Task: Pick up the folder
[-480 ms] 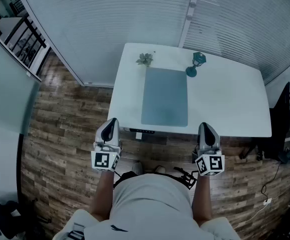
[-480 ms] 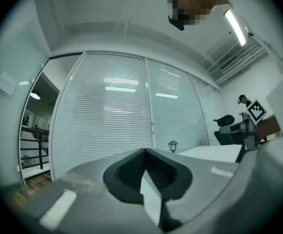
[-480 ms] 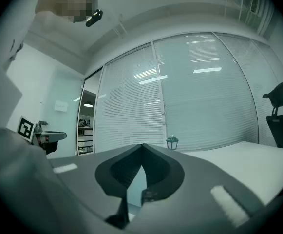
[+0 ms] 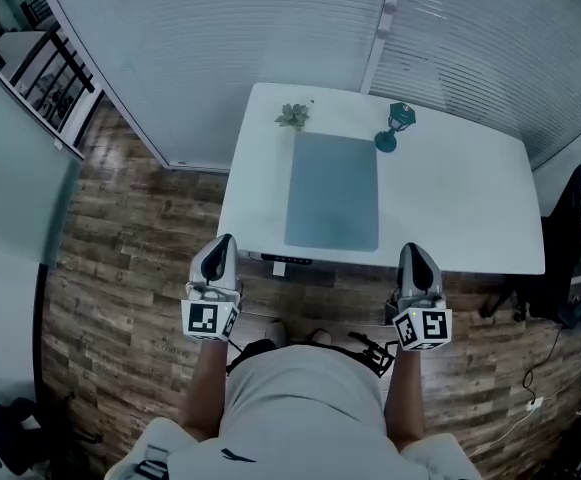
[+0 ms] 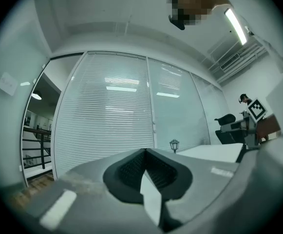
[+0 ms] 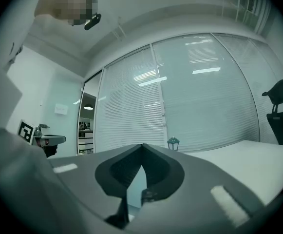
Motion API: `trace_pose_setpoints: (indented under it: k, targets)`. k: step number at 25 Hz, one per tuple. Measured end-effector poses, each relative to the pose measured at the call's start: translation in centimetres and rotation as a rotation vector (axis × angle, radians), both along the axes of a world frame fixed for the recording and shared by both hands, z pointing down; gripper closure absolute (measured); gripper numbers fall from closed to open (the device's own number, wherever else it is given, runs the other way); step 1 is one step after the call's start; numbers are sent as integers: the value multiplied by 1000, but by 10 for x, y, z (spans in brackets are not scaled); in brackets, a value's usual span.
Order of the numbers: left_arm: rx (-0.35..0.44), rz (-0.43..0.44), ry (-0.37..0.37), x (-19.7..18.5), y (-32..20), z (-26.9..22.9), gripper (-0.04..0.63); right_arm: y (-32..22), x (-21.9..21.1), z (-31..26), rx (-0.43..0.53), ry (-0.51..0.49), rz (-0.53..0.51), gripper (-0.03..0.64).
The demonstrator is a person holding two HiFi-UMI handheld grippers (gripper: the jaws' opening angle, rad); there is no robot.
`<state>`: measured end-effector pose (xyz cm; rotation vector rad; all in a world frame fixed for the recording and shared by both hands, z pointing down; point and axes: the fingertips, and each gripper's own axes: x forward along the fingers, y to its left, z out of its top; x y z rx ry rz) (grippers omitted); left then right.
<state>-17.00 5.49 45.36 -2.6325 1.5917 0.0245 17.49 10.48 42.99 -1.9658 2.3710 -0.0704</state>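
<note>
- The head view alone is showing the folder, lying flat on the table, toward its left side.
- Gripper views are showing the left gripper and right gripper jaws pressed together, empty.
- Bare tabletop is stretching right of the folder.

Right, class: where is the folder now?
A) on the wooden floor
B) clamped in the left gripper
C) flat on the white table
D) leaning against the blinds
C: the folder lies flat on the white table, with the lantern and small plant at its far end.
</note>
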Motion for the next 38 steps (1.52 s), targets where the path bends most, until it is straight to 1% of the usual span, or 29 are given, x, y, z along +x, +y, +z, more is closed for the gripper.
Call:
trace_pose_setpoints:
  k: [7,16,21,24,28,33,38]
  targets:
    - [0,4,4,-2,-1,0,594,1,-2,0,0,3,9,617]
    - [-1,27,4,-18,-9,0,594,-5,-21,-8,7,18,19,617]
    - [-5,49,21,-27,-17,3,595,-11,-32,-11,15,30,30,617]
    - [-15,49,48,-33,-25,0,594,-17,-34,-13,23,20,45,617]
    - [-14,52,56,-38,-35,-3,595,-25,-37,-18,31,34,54,617]
    - [-21,46,57,-30,-53,1,594,-42,-26,-13,22,25,53,617]
    - [-27,24,46,-8,-79,7,594,-73,1,2,1,4,41,617]
